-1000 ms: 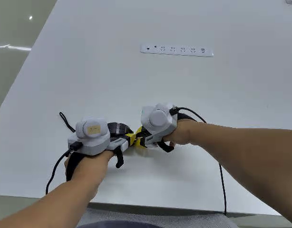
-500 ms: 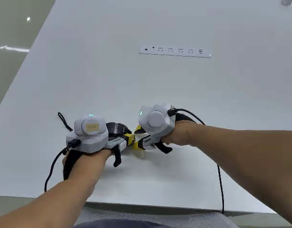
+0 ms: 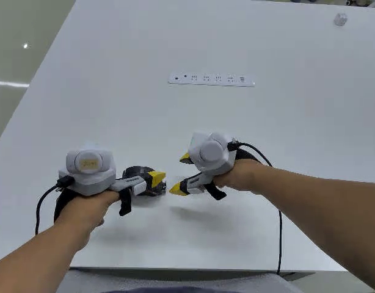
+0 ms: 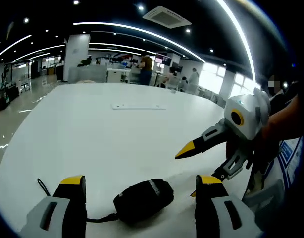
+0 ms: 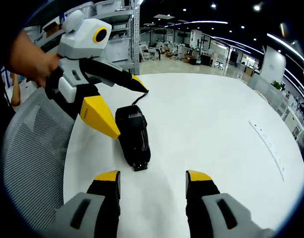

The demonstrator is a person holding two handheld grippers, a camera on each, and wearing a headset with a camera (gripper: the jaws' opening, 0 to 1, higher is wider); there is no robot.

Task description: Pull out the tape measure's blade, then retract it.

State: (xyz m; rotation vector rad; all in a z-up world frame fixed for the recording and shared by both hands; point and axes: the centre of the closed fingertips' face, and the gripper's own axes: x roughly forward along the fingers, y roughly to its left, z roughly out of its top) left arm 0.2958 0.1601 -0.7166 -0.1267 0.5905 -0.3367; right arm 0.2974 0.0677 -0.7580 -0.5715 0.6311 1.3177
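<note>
The white worktop carries a white power strip well beyond the work and a small pale object at the far corner; a grey mesh chair seat shows past the near edge. The tape measure lies flat on the worktop near that edge, between the jaws of the left claw, which stands wide apart with a gap on either side and grips nothing. The right claw is likewise spread wide and empty, just short of the case. The case's long axis runs from the right claw toward the left. Case is black and compact, with a thin black cord trailing.
</note>
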